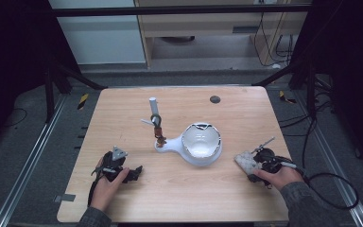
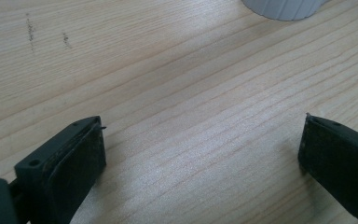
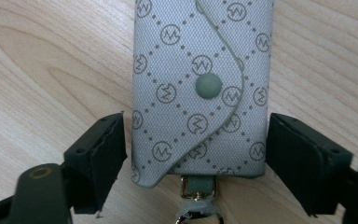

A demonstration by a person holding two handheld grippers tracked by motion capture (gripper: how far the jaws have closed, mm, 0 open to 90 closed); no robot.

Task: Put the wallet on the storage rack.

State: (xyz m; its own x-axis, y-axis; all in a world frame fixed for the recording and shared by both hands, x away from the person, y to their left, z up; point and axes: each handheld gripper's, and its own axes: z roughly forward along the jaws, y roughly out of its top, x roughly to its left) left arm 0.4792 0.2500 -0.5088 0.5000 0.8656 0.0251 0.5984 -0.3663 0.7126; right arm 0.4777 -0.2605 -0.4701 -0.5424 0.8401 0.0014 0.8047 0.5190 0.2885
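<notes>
The pale grey fabric key pouch with a printed monogram lattice and a round snap button point(image 3: 200, 88) lies flat on the light wooden worktop point(image 1: 179, 189) near its right front edge, between the jaws of the right hand-held gripper point(image 3: 196, 158). Those jaws stand just off the pouch's two long sides, with a sliver of wood visible at each, so nothing is clamped yet. To grip well, I judge the jaws should close squarely on the lower body, above the small metal ring clasp point(image 3: 198, 191), keeping the flap shut. The left hand-held gripper point(image 2: 200, 154) rests wide open over bare wood, holding nothing.

Count: one pouch, two grippers, one white plastic bowl-shaped stand with an upright post point(image 1: 201, 144), and one dark round spot point(image 1: 214, 99) on the worktop's far side.
</notes>
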